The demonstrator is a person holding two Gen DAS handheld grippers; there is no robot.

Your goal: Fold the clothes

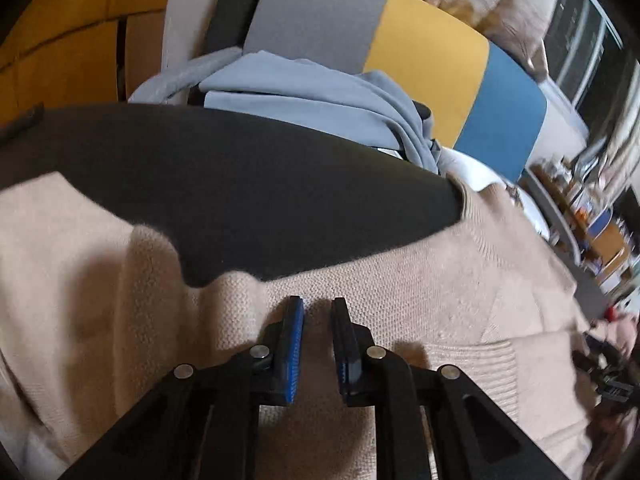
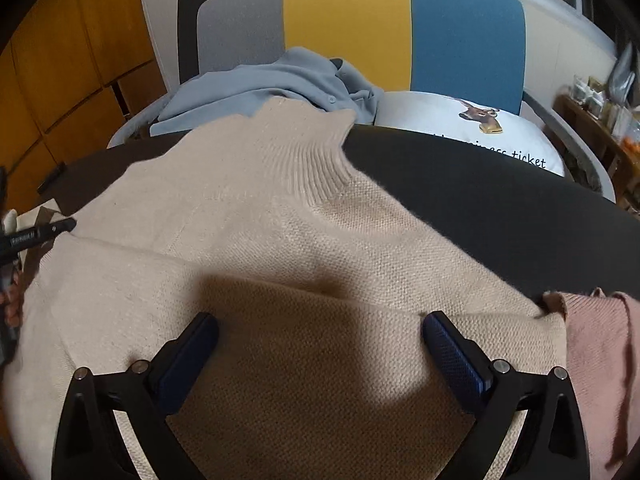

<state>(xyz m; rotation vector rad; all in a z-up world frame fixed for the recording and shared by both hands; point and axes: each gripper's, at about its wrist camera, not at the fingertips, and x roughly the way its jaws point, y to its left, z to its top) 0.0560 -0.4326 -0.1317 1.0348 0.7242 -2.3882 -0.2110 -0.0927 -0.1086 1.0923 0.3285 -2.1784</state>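
Observation:
A beige knit sweater (image 2: 280, 240) lies spread on a dark table (image 2: 500, 208), its ribbed collar (image 2: 308, 148) pointing to the far edge. It also fills the lower left wrist view (image 1: 400, 288). My right gripper (image 2: 320, 332) is wide open just above the sweater's body, with nothing between the fingers. My left gripper (image 1: 318, 312) hovers low over the sweater near its edge, jaws nearly together with a narrow gap; whether fabric is pinched there cannot be made out.
A chair with a grey, yellow and blue back (image 2: 360, 20) stands behind the table, holding a light blue garment (image 2: 272, 80) and a white printed cushion (image 2: 472, 124). A pink knit garment (image 2: 600, 360) lies at the right. Orange cabinets (image 2: 60, 80) stand left.

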